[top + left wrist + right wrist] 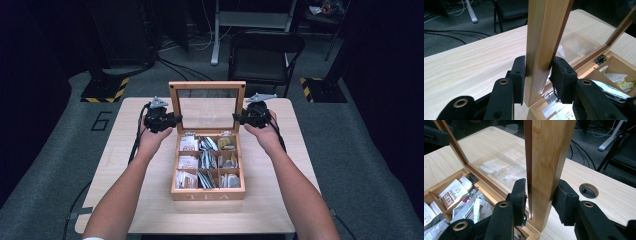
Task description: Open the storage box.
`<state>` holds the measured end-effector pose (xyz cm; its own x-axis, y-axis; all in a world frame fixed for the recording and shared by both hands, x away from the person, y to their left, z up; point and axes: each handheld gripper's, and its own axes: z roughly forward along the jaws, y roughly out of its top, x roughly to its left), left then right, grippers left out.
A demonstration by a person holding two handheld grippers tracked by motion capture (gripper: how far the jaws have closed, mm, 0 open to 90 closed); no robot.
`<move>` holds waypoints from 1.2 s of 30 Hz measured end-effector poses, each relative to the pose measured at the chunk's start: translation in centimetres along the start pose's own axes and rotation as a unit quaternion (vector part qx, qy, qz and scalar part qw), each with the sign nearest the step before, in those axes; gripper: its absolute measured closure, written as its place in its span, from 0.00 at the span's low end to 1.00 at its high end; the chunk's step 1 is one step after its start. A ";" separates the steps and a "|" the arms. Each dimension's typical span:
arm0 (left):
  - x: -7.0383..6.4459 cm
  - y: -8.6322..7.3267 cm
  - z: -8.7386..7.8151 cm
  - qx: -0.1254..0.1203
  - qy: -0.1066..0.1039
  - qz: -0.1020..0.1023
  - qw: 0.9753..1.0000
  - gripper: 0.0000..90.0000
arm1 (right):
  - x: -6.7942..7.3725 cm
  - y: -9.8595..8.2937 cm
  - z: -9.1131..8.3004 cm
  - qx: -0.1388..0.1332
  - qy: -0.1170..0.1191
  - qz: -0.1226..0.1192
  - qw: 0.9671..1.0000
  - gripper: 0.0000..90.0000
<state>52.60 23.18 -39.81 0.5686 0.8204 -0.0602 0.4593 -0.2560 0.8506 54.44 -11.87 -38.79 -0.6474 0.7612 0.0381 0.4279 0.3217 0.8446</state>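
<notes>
Light wooden tea box (207, 192) with nine compartments of sachets, sitting mid-desk on the pale wood-grain desk (270, 200), glass-paned wooden lid (207, 86) standing upright at the back. Left hand-held gripper (176, 120) clamped on the lid's left frame post (537, 50), pads squeezing front and back faces low down, near the hinge (550, 96). Right hand-held gripper (237, 118) pinching the right frame post (546, 170) the same way, though a sliver of gap seems to show at one pad. Both hands level, lid held between them.

Risks from here, judging by the grip: uneven pull on one side, and the frame twisting against its small hinges. Pads set low on the posts, so little leverage; a slip on the smooth wood and the lid dropping shut, glass rattling. Push back too far and the whole box tipping or skating rearward on the slick desk. Sachets (454, 190) poking up near the rear edge, liable to be caught if the lid comes down fast.
</notes>
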 end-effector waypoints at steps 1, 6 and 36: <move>0.0 0.0 0.0 0.000 0.000 0.000 1.000 0.72 | 0.0 0.0 0.0 0.000 -0.001 0.000 1.000 0.70; 0.1 -0.1 0.3 0.004 0.001 -0.001 1.000 0.72 | 0.0 -0.1 0.1 0.002 -0.001 0.002 1.000 0.70; 0.5 -0.7 1.4 0.018 0.000 -0.020 1.000 0.72 | -0.6 -0.8 1.6 0.007 0.000 0.020 1.000 0.69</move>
<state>53.55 23.02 -41.14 0.5501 0.8299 -0.0932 0.5051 -0.2417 0.8285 55.49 -11.72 -40.35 -0.6297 0.7734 0.0723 0.4629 0.2989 0.8345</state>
